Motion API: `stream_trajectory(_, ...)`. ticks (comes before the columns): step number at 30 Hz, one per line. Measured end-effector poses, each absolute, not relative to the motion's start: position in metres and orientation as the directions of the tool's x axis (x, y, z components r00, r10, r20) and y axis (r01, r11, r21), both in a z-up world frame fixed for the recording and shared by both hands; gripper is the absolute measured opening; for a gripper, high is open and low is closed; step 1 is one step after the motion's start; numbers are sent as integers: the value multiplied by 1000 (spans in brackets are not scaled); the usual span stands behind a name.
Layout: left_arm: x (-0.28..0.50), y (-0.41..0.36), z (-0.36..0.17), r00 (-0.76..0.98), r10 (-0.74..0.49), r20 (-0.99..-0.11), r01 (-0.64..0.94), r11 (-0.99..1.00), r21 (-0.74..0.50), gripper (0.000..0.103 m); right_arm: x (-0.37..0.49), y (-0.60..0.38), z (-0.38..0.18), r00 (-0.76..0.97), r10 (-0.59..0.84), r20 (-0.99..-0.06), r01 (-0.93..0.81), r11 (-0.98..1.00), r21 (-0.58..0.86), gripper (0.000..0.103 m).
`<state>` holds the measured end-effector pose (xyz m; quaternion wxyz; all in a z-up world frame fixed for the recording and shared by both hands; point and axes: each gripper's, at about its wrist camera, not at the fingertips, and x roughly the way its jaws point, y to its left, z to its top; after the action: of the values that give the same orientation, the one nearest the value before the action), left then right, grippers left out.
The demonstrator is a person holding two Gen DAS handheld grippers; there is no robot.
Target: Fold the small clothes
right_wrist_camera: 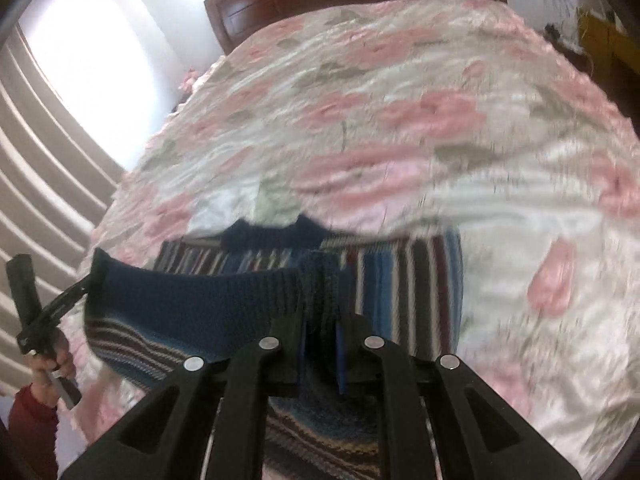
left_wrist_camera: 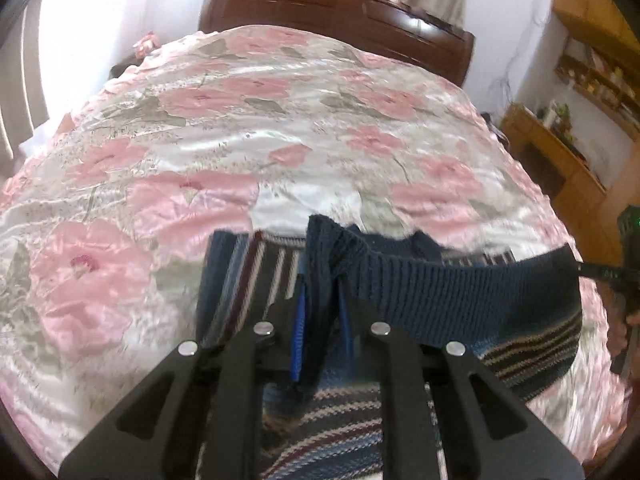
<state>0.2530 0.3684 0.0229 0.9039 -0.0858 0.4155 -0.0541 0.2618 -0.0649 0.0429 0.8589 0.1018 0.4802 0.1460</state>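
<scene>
Floral bedspread [left_wrist_camera: 224,128] covers the bed; wooden headboard [left_wrist_camera: 332,12] stands far, shelves [left_wrist_camera: 592,80] at right. Striped sweater [left_wrist_camera: 532,344] lies near, its ribbed hem lifted. Left gripper [left_wrist_camera: 322,312] and right gripper [right_wrist_camera: 320,320] each clamp that hem.

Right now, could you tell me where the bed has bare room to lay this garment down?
The floral bedspread is free from the striped sweater up to the wooden headboard, and on both sides. It is crowded only where both grippers pinch its ribbed hem.
</scene>
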Motion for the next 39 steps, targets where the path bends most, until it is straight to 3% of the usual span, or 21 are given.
stream_trajectory(8, 312, 368, -4, 665, -125, -737, -34, 980, -196, 13, 320, -52, 13, 507, 277, -816, -78, 958, 276, 11)
stream_trajectory(20, 351, 366, -91, 558, -73, -827, -47, 992, -120, 14, 352, -55, -61, 445, 199, -873, -1, 975, 221, 12)
stream_trajectory(22, 353, 368, -101, 540, -60, -839, -61, 992, -111, 18, 352, -56, -72, 428, 184, -885, 14, 978, 210, 16)
stream_trajectory(24, 354, 368, -107, 521, -52, -852, -72, 992, -104, 21, 351, -56, -80, 412, 165, -896, 25, 981, 192, 28)
stream_trajectory(26, 353, 371, -107, 520, -53, -853, -74, 992, -107, 23, 348, -57, -82, 412, 162, -897, 21, 982, 188, 29)
stream_trajectory(32, 333, 374, -75, 569, -50, -821, -72, 991, -110, 47, 324, -81, -56, 438, 183, -880, 29, 976, 217, 34)
stream_trajectory(39, 265, 356, -46, 580, -64, -812, 6, 997, -74, 50, 245, -105, -31, 381, 273, -883, -72, 961, 266, 48)
